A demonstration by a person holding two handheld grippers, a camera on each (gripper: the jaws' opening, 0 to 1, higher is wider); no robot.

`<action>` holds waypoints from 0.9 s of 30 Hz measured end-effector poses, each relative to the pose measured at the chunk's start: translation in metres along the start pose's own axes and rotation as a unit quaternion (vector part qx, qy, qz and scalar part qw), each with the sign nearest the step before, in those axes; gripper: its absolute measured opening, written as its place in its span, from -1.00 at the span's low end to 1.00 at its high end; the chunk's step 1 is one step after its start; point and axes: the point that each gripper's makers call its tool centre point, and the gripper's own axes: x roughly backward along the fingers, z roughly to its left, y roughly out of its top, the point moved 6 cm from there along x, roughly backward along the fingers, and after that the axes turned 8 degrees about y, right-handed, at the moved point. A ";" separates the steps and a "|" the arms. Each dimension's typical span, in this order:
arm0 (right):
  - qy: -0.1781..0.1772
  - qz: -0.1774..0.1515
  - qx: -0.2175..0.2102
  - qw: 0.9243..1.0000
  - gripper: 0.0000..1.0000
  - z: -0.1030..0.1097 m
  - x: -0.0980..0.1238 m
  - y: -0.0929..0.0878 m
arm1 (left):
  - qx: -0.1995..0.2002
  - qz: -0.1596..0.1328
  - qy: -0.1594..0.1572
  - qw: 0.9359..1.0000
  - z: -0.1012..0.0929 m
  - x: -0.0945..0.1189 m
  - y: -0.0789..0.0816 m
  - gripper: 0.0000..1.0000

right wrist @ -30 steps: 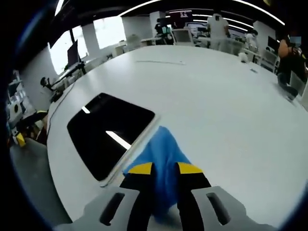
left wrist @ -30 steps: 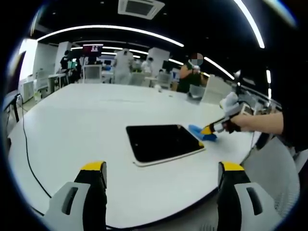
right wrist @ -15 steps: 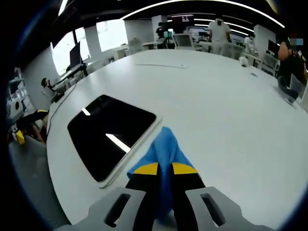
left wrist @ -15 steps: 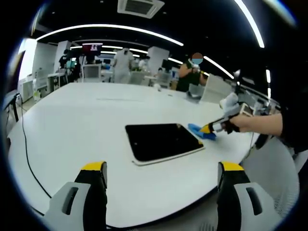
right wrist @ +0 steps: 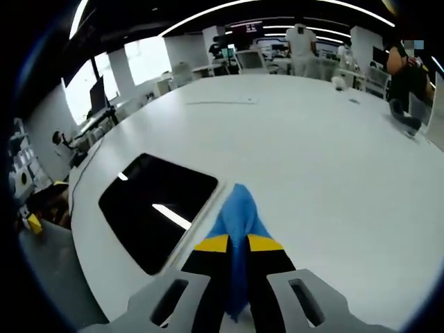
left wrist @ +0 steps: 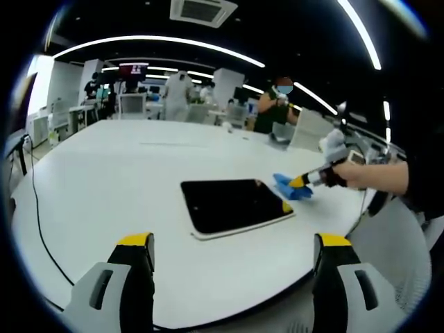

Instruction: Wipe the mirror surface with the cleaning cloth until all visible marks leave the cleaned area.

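Cloth (right wrist: 238,208) beside mirror (right wrist: 157,207), both on table (right wrist: 333,159).

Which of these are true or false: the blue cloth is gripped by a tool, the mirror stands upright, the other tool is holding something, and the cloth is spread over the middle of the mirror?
1. The right gripper is shut on the cloth. True.
2. The mirror stands upright. False: it lies flat on the table.
3. The left gripper holds something. False: its jaws are wide apart with nothing between them.
4. The cloth is spread over the middle of the mirror. False: it is bunched in the gripper at the mirror's edge, beside one corner.
5. A cable runs across the table near its edge. True.
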 end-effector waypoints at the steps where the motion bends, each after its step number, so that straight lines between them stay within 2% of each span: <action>1: 0.000 -0.004 -0.001 1.000 -0.94 0.001 0.002 0.004 | 0.001 0.000 0.000 1.000 0.000 0.000 0.000 0.91; 7: 0.008 -0.025 0.007 1.000 -0.94 0.011 0.004 0.027 | -0.002 0.004 0.007 1.000 0.001 0.000 -0.001 0.92; 12: 0.019 -0.030 0.017 0.999 -0.94 0.022 -0.006 0.044 | 0.001 0.001 0.006 1.000 0.001 0.001 -0.001 0.92; 23: 0.032 -0.012 0.036 0.999 -0.94 0.055 -0.041 0.052 | -0.007 0.000 0.002 1.000 0.000 0.000 0.000 0.98; 27: 0.021 0.023 0.042 0.999 -0.94 0.057 -0.057 0.043 | -0.006 0.002 0.000 1.000 0.000 0.000 0.000 0.98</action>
